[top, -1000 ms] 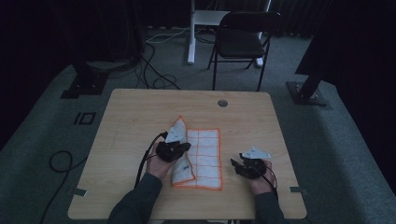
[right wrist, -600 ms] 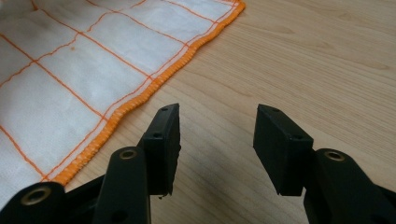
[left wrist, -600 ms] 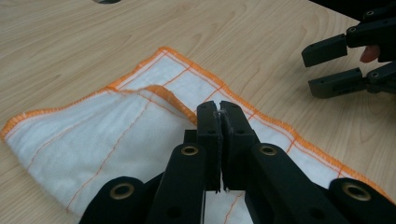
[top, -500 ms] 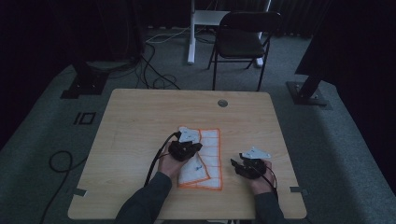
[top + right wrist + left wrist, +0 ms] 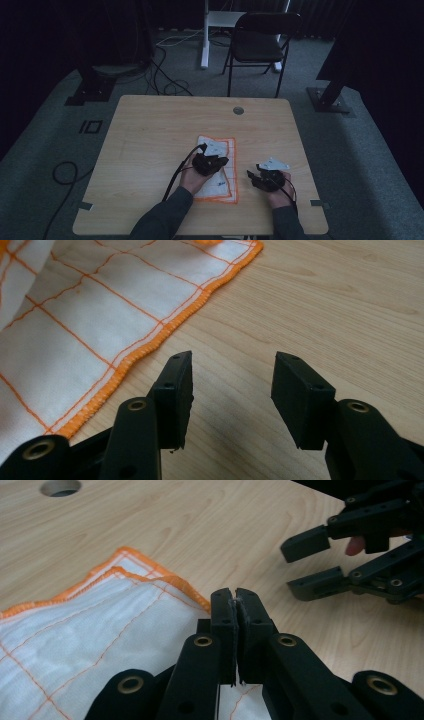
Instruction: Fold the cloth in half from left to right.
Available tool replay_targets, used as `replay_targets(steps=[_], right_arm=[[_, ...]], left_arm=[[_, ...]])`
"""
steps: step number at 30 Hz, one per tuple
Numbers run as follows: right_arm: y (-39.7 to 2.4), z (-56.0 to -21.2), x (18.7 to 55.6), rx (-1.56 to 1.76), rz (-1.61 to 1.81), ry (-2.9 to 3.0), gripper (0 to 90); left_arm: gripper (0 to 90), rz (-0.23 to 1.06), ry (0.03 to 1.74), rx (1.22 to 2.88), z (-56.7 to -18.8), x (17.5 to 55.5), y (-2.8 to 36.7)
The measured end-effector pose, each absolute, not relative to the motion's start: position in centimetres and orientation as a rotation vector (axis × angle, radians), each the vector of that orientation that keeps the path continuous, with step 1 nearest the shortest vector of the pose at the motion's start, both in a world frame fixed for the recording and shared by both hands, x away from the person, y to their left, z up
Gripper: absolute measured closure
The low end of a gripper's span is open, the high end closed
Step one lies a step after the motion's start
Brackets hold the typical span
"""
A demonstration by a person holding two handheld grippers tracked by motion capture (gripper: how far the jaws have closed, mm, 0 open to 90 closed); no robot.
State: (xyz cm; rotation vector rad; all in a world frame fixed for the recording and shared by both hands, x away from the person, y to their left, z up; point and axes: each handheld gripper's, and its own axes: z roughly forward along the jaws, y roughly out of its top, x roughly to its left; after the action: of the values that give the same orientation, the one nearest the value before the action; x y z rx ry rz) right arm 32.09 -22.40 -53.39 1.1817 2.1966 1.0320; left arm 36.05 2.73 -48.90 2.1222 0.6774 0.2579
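1. High view: my left gripper (image 5: 210,162) has moved to the right across the tabletop (image 5: 150,130), and it carries an edge of the white cloth with orange grid lines (image 5: 220,182) with it. A second ago the cloth was lying wider, with its left corner lifted up; now this left part is folded over onto the right part, so the cloth looks narrower. I judge that the fold is nearly complete. My right gripper (image 5: 256,178) rests just beside the right border of the cloth and has not moved.

2. Left gripper view: my jaws are pressed together, and thin white threads show between the pads, so I judge they pinch the cloth (image 5: 100,630). Near the orange hem, two layers lie one upon the other. The right gripper (image 5: 320,562) stands ahead with its jaws apart.

3. Right gripper view: my jaws stand open with nothing between them, above bare wood, near the hem of the cloth (image 5: 75,320).

4. Writing: I find no brand and no label that can be read.
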Motion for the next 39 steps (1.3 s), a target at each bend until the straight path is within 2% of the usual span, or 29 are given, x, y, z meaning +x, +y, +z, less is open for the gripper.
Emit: replay_targets(steps=[8,9,10,14,19,20,22,24,28,33,39], right_arm=[[-22.3,-53.4,32.1,1.177,1.032,2.201,50.8],[-22.3,-53.4,32.1,1.177,1.032,2.201,50.8],[-22.2,-53.4,32.1,1.177,1.033,2.199,50.7],[-22.1,-53.3,32.2,1.172,1.033,2.2,50.7],[-21.7,-53.0,32.6,1.168,1.03,2.186,53.9],[-21.4,-52.7,33.1,1.169,1.04,2.181,59.3],[-21.2,-52.6,33.3,1.162,1.042,2.182,61.2],[-20.4,-52.4,34.3,1.145,1.056,2.179,67.6],[-19.1,-52.3,35.8,1.126,1.062,2.187,72.3],[-18.1,-52.3,37.3,1.129,1.08,2.186,73.5],[-17.0,-52.7,40.1,1.157,1.052,2.181,70.1]], left_arm=[[87.4,0.243,0.668,2.156,-50.3,36.0,0.8],[85.9,0.243,0.668,2.156,-50.3,36.0,0.8],[80.3,0.232,0.681,2.152,-50.6,36.2,0.7],[74.5,0.234,0.683,2.143,-50.3,36.2,1.1],[74.1,0.242,0.694,2.114,-49.8,36.0,2.1],[74.1,0.256,0.699,2.113,-49.7,35.8,2.6],[74.0,0.264,0.7,2.112,-49.7,35.7,3.0],[74.0,0.279,0.712,2.111,-49.8,35.4,3.9],[74.0,0.286,0.725,2.106,-49.8,35.1,4.8],[73.7,0.302,0.73,2.095,-49.6,34.4,6.1],[73.5,0.307,0.751,2.081,-49.8,33.7,7.3]])
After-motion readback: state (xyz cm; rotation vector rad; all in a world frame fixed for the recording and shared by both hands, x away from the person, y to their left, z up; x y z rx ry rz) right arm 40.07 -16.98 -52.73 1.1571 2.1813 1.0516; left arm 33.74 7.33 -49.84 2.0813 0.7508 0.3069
